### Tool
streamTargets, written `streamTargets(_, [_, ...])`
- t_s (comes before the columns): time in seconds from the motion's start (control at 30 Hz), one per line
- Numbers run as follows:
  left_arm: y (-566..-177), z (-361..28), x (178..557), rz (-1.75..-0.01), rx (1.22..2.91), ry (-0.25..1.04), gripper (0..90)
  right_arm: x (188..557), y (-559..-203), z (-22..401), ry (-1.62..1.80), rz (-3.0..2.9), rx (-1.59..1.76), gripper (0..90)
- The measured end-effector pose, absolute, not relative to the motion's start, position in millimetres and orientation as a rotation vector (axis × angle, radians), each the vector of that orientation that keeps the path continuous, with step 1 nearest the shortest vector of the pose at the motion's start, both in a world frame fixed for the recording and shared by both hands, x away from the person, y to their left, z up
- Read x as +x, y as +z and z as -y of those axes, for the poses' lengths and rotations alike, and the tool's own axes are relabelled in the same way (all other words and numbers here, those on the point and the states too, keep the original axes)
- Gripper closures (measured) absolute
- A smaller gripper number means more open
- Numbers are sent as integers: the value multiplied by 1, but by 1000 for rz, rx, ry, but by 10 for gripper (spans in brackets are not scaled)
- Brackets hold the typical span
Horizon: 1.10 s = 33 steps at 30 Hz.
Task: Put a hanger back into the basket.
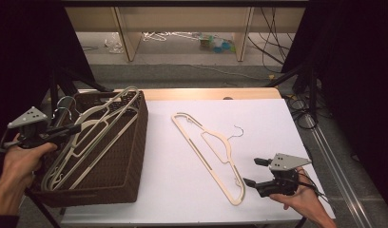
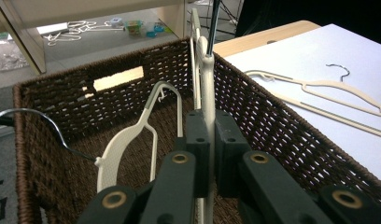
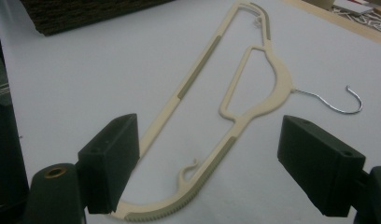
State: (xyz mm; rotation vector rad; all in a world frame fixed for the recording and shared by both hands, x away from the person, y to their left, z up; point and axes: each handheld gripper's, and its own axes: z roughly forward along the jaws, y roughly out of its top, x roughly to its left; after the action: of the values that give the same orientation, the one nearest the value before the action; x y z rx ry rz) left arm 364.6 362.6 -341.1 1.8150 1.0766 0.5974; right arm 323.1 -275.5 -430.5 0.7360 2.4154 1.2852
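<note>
Left gripper [image 1: 71, 129]: jaws clamped on the neck of a cream hanger [image 2: 208, 93], just below its metal hook; held over the left rim of the basket in the high view.
Held hanger [image 1: 94, 137]: rises straight ahead from between the left jaws in the left gripper view; body leans down into the basket among the others.
Basket [image 1: 135, 142]: dark brown wicker, directly ahead of and beneath the left jaws, at the left end of the table.
Other hangers in basket [image 2: 128, 140]: cream, one lying just left of the left jaws with its wire hook curling farther left.
Right gripper [image 1: 253, 172]: jaws spread wide, nothing between the pads; low over the table, pointing toward the basket side.
Loose hanger [image 3: 235, 102]: flat on the white table [image 1: 173, 175], just ahead of the right jaws; curved near end next to the left-hand jaw of that view, hook off beyond the right-hand jaw; not touched by either pad.
Hands: one on each gripper, entering from the bottom corners of the high view.
</note>
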Motion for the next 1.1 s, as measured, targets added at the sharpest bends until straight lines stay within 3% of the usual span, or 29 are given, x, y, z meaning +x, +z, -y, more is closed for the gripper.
streamTargets(0.63, [-381,-356,393,-1106,1924,538,859,322,-431,275,1283,-2424,733,220])
streamTargets(0.8, [-391,-362,401,-1084,1990,576,856,322,-431,275,1282,-2425,736,220])
streamTargets(1.03, [-398,-368,397,-1255,1958,613,827,323,-432,275,1284,-2423,734,221])
streamTargets(1.1, [-399,-373,399,-1218,2006,631,819,323,-432,275,1284,-2424,737,221])
